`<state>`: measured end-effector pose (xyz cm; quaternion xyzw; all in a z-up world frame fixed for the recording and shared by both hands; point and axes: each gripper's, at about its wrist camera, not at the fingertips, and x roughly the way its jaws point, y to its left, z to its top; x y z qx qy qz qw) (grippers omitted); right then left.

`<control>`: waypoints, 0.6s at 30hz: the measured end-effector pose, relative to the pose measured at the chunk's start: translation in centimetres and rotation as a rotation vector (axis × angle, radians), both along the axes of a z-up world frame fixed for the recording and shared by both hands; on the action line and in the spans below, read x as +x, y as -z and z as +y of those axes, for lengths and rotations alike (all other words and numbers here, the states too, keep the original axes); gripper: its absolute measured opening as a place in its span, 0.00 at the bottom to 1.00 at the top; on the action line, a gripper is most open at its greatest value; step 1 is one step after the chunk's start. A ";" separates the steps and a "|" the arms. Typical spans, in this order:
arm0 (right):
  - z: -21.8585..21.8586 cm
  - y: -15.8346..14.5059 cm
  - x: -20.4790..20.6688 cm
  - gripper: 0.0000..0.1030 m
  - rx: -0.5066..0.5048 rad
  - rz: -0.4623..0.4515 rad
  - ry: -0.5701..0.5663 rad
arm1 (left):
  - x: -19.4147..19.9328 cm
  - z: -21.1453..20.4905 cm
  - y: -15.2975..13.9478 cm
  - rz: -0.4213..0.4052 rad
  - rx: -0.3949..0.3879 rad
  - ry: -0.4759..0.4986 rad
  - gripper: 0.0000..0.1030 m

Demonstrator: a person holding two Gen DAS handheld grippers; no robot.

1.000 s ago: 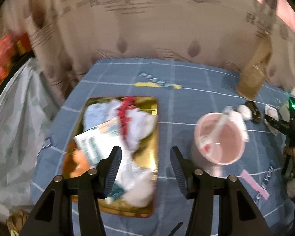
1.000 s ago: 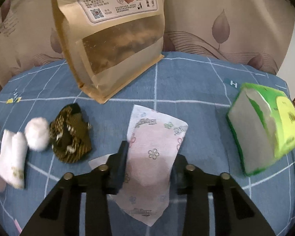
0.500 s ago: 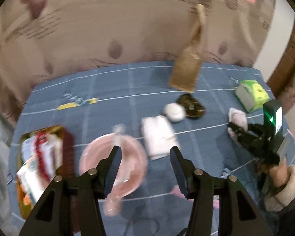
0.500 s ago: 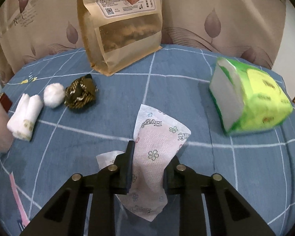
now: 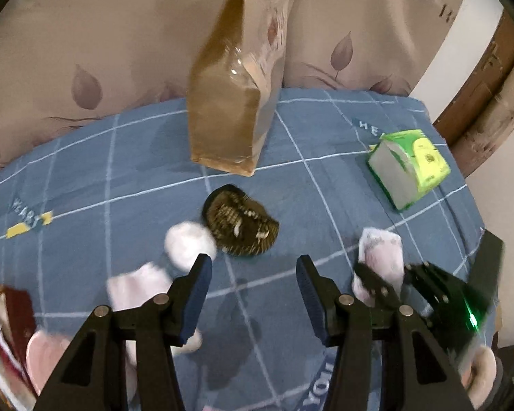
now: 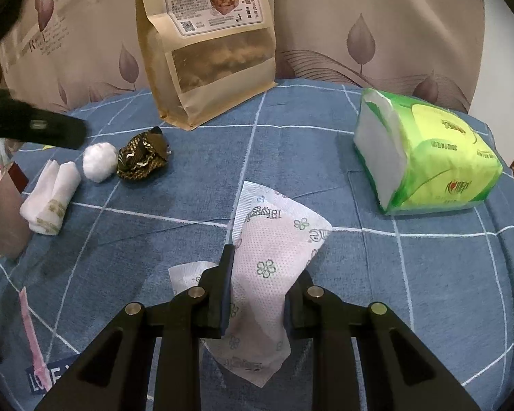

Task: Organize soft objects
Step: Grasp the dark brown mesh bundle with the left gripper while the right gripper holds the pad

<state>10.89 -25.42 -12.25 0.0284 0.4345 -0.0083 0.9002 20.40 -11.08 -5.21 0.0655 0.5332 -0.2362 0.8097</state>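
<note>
Right wrist view shows the right gripper [image 6: 257, 294] pinching the pink floral pad [image 6: 274, 257] low on the blue checked cloth [image 6: 411, 274]; lift it straight, without dragging. Empty, wide-spread, the left gripper [image 5: 253, 274] should settle over the cotton ball [image 5: 188, 245] before closing.

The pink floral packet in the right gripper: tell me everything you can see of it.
The pink floral packet is a thin, soft, dimpled wrapper, pale pink with small flower prints, lettering and a white crimped top edge. The right gripper is shut on its middle, pinching it into a waist; the upper part fans out, the lower corner hangs toward the blue checked cloth. A white flap sticks out at its left.
</note>
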 end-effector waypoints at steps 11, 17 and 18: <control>-0.7 0.0 -0.1 0.21 0.055 -0.005 -0.001 | 5.8 -4.8 4.7 0.074 0.083 -0.012 0.51; -0.7 0.0 -0.1 0.21 0.058 -0.006 -0.001 | 7.6 -5.3 7.2 0.081 0.127 -0.044 0.51; -0.7 0.0 -0.1 0.21 0.059 -0.006 -0.001 | 7.8 -5.4 7.3 0.075 0.129 -0.048 0.51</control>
